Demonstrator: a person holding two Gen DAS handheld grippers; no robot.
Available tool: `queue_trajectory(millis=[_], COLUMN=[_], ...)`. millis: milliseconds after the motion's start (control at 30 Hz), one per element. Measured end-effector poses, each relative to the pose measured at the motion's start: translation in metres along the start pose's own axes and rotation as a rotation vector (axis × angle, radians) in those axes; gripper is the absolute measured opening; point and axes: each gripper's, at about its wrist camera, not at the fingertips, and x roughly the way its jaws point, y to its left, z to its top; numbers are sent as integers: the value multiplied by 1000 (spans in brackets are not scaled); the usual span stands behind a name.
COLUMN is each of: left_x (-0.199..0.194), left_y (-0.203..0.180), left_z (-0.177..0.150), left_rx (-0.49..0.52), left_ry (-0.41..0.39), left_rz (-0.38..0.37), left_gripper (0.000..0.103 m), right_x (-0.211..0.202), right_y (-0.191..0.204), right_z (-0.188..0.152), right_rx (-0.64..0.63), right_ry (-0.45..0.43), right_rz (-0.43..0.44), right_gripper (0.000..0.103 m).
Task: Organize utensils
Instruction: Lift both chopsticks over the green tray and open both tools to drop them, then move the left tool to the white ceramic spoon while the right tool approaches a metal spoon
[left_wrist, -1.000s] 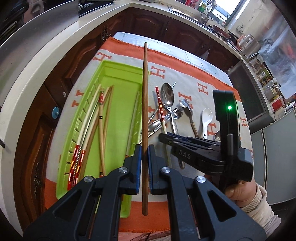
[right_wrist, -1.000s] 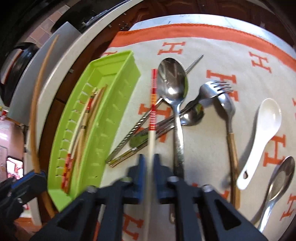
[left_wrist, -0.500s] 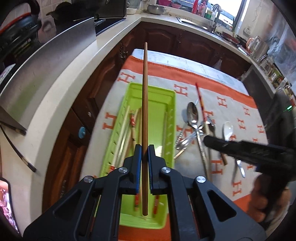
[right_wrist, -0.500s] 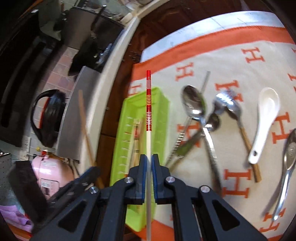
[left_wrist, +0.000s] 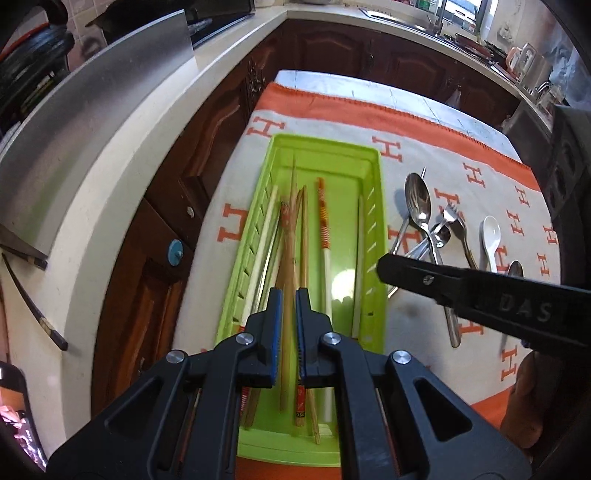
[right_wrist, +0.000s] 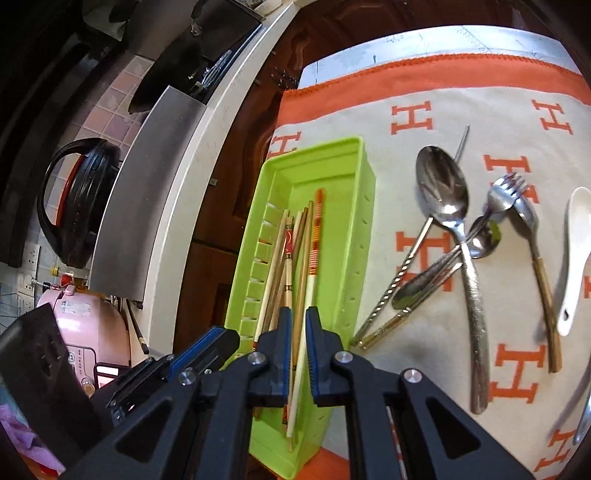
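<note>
A lime green tray (left_wrist: 377, 206) (right_wrist: 356, 221) holds several chopsticks. The plain brown chopstick (left_wrist: 290, 243) lies blurred among them, in line with my left gripper (left_wrist: 289, 295), which hovers open over the tray's near end. A white chopstick with red bands (left_wrist: 323, 221) (right_wrist: 314, 254) rests in the tray below my right gripper (right_wrist: 299, 314), also open. In the left wrist view the right gripper (left_wrist: 384, 266) sits above the tray's right wall. On the cloth to the right lie a large steel spoon (right_wrist: 443, 192), forks (right_wrist: 513, 195), a metal chopstick (right_wrist: 399, 280) and a white ceramic spoon (right_wrist: 576, 251).
An orange-bordered cloth with H marks (left_wrist: 424, 122) covers the table. A pale countertop (left_wrist: 155, 122) and dark wood cabinets (left_wrist: 207, 147) run along the left. A pink appliance (right_wrist: 85, 325) and a black kettle (right_wrist: 81, 203) stand past the counter. A hand (left_wrist: 532, 398) holds the right gripper.
Both grippers let go: the brown chopstick and the red-banded chopstick, held upright before, now lie in the green tray. The jaws have parted slightly.
</note>
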Motion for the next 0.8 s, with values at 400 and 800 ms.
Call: queue_trajectory(millis=[400, 800], left_x=[5, -6], left_y=[-11, -40], left_z=[-16, -27], left_rx=[11, 77], left_ry=[38, 43], left_rz=[-27, -42], left_gripper=[5, 5], right_x=[-41, -53], right_y=[-37, -68], right_z=[-20, -46], right_rx=[26, 48], right_ry=[-48, -37], right_rz=[-19, -35], right_gripper=[8, 8])
